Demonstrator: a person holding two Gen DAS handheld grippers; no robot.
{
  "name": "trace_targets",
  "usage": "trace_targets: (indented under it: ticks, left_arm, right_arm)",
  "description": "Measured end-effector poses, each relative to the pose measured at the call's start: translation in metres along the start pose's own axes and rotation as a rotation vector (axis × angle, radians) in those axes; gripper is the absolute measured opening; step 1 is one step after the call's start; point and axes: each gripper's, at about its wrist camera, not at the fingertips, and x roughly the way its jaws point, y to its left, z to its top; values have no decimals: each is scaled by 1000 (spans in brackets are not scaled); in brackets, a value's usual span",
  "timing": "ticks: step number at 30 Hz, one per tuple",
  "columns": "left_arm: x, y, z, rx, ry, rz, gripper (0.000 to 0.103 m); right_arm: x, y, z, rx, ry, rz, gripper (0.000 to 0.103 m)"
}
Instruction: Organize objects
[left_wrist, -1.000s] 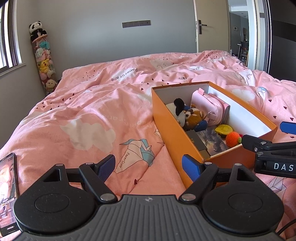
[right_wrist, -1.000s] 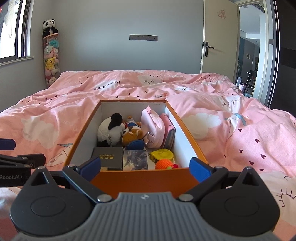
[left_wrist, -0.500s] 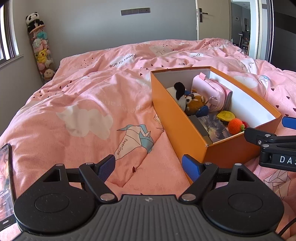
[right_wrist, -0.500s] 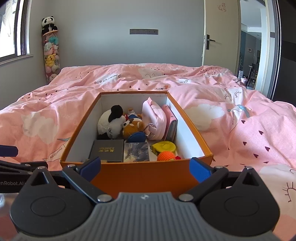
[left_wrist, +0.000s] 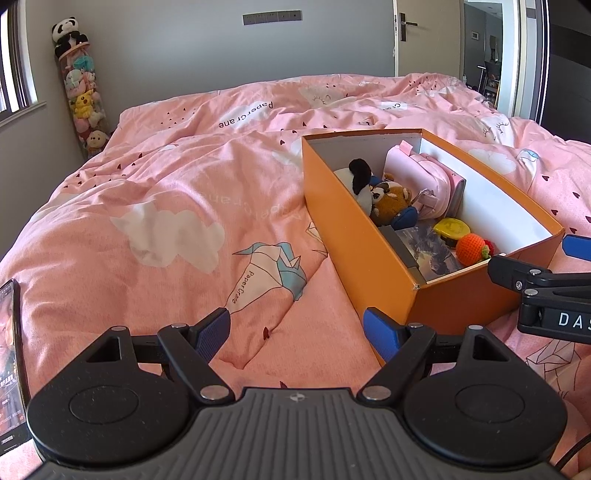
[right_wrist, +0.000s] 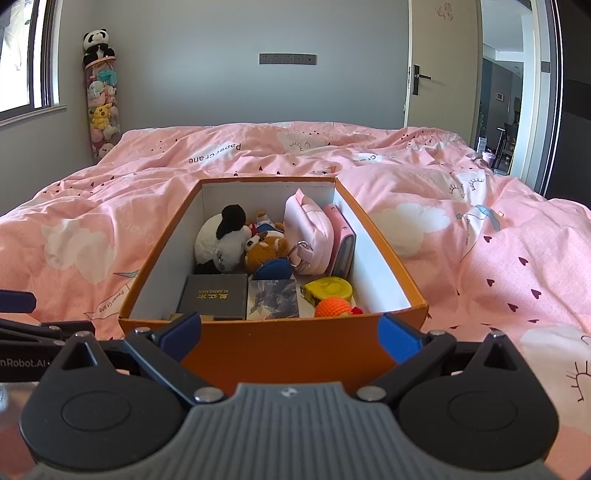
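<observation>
1. At the far left we saw a tall clear tube of plush toys (right_wrist: 100, 107) standing in the corner, with a panda on top.
2. A black smartphone (left_wrist: 11, 365) lay on the pink printed duvet (left_wrist: 177, 206) at the near left edge of the left wrist view.
3. Our left gripper (left_wrist: 297, 332) hovered over the duvet just left of the box's near corner, its blue-padded jaws spread wide and holding nothing.
4. The open orange cardboard box (right_wrist: 273, 343) sat on the duvet, right of centre.
5. Inside, from left to right at the far end, we found a black-and-white panda plush (right_wrist: 221, 240), a brown bear plush (right_wrist: 266, 251) and a pale pink zip pouch (right_wrist: 310, 232) standing upright.
6. At the near end lay a flat black box with gold lettering (right_wrist: 214, 295), a dark picture card (right_wrist: 273, 299), a yellow tape measure (right_wrist: 328, 290) and an orange crocheted ball (right_wrist: 332, 306).
7. Our right gripper (right_wrist: 290, 332) sat before the box's near wall, jaws wide apart and empty.
</observation>
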Motion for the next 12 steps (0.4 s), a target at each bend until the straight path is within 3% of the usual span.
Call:
trace_targets:
  ticks: [12]
  left_arm:
    - [1, 0, -1, 0, 1, -1, 95]
  right_arm:
    - [1, -1, -1, 3, 5, 3, 102]
